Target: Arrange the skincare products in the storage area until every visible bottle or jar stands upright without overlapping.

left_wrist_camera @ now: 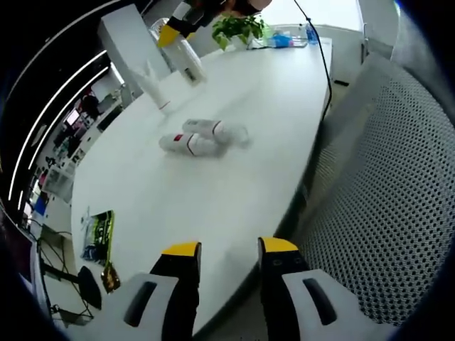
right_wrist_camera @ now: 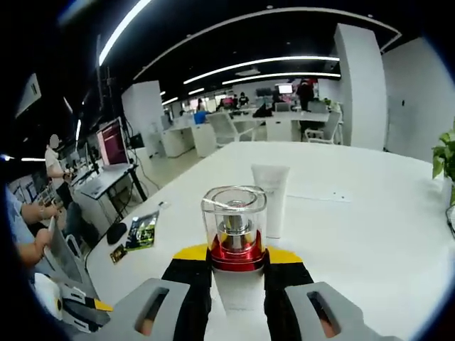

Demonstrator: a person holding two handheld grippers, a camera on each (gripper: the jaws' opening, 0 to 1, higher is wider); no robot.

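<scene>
Right gripper (right_wrist_camera: 238, 264) is clamped on a pump bottle (right_wrist_camera: 235, 245); clear cap, red collar, white body pinched between the yellow-tipped jaws; bottle upright relative to the jaws, raised off the white table (right_wrist_camera: 370, 234). Just past it stands a white squeeze tube (right_wrist_camera: 271, 199), upright on its cap end, apart from the held bottle.

Left gripper (left_wrist_camera: 229, 250) is spread open with nothing between the jaws; it hangs over the near table edge (left_wrist_camera: 234, 213), next to a grey mesh chair back (left_wrist_camera: 387, 192).

In the left gripper view, mid-table: two white bottles lying on their sides (left_wrist_camera: 202, 138), side by side and touching (red bands visible on both; can't read labels). Further along, the same white tube (left_wrist_camera: 153, 84) stands upright; above it the other gripper (left_wrist_camera: 174, 30) carries the pump bottle (left_wrist_camera: 190, 62) tilted in this view, clear of the table.

Other stuff: dark snack packet (right_wrist_camera: 142, 231) plus a smaller item near the table's far-left edge in the right gripper view; green plant (left_wrist_camera: 238, 28) and a blue-and-clear item (left_wrist_camera: 291, 37) at the far end in the left gripper view; black cable (left_wrist_camera: 323, 57) running along the table edge; open office with desks, monitors and people behind.
</scene>
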